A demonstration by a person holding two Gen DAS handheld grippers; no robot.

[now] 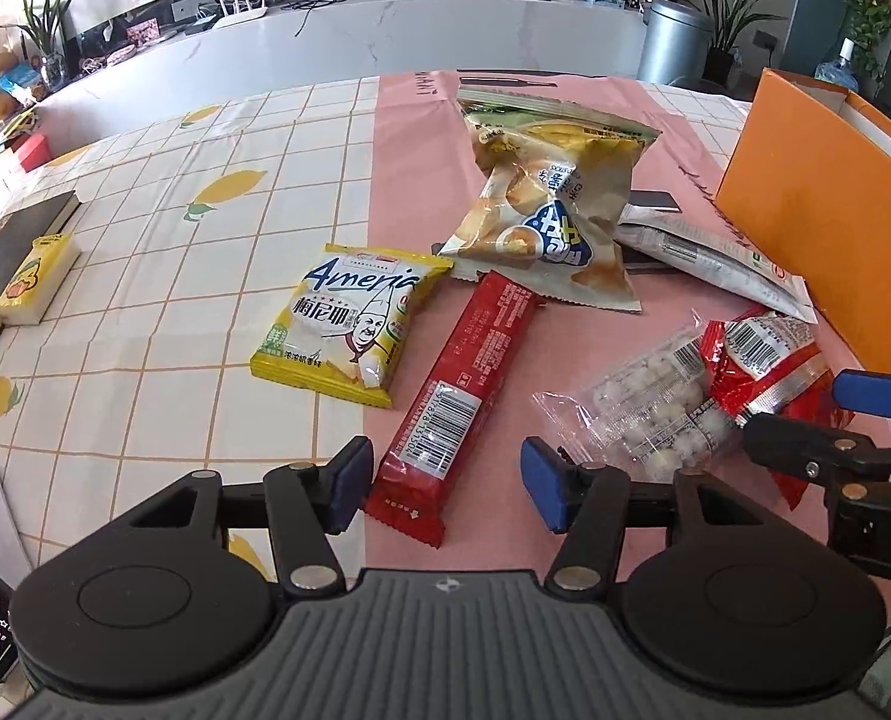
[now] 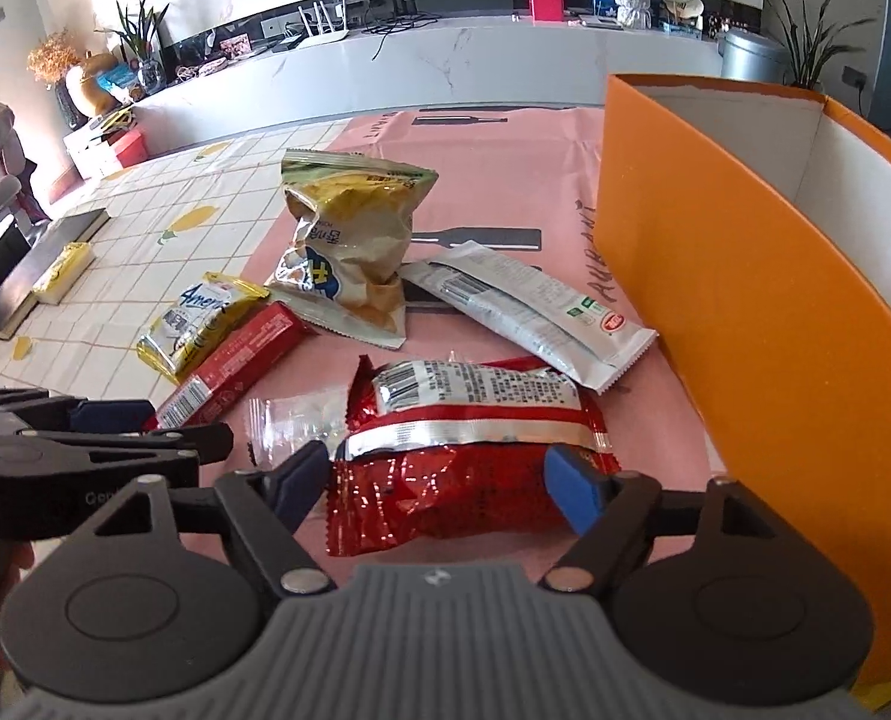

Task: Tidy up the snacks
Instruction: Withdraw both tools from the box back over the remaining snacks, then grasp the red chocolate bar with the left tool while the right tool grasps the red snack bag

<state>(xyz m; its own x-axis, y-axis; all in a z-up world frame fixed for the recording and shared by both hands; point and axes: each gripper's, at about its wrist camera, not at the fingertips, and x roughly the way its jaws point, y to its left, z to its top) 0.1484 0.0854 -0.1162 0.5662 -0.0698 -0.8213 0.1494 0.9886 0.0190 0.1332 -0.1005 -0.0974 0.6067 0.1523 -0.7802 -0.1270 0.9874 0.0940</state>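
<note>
Lying scattered on a pink mat (image 1: 643, 120) over a tiled tablecloth (image 1: 145, 192) are the snacks: a yellow packet (image 1: 349, 324), a long red bar (image 1: 457, 384), a crumpled chip bag (image 1: 553, 192), a white wrapper (image 2: 529, 312) and a red bag (image 2: 463, 450) with a clear pouch of white balls (image 1: 655, 414) tucked against it. The left gripper (image 1: 445, 480) hangs low with its jaws apart, the near end of the red bar lying between the blue pads but touching neither. The right gripper (image 2: 445, 480) also stands open, its pads set either side of the red bag (the left pad sits just at the bag's edge, and I cannot tell whether it brushes the foil). An orange box (image 2: 745, 276) with a white inside stands upright at the right edge of the mat, just beside the white wrapper. Well off to the left, a dark book (image 1: 19, 240) carries a small yellow pack (image 1: 37, 276).
</note>
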